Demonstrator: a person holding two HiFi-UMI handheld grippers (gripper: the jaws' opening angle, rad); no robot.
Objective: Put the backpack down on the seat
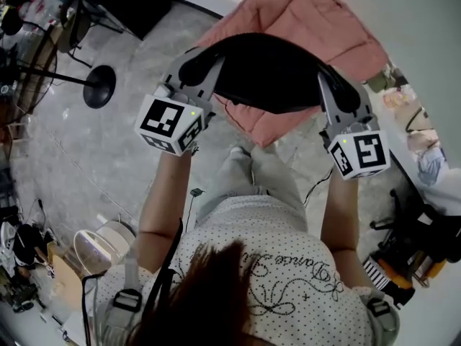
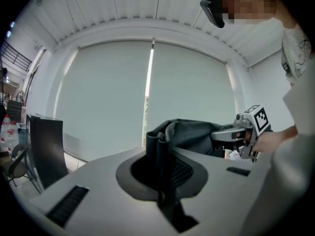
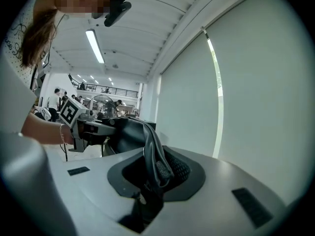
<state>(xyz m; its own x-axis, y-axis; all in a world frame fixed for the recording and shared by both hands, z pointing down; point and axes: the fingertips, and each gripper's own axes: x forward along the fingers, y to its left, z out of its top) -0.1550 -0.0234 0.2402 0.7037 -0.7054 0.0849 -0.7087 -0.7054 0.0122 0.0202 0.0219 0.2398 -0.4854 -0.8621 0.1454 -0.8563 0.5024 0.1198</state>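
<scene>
A black backpack (image 1: 266,74) hangs in the air between my two grippers, above a seat with a pink quilted cushion (image 1: 317,20). My left gripper (image 1: 189,63) is shut on the bag's left end. In the left gripper view its jaws pinch a fold of black strap (image 2: 160,149), with the bag's body (image 2: 194,132) beyond. My right gripper (image 1: 344,85) is shut on the bag's right end. The right gripper view shows a black strap (image 3: 153,154) clamped between its jaws. Each gripper view shows the other gripper across the bag.
A black round stand base (image 1: 99,86) sits on the grey floor to the left, a pale round stool (image 1: 101,244) at lower left. Dark equipment and cables (image 1: 403,247) crowd the right. A dark monitor (image 2: 47,149) stands by a blinded window.
</scene>
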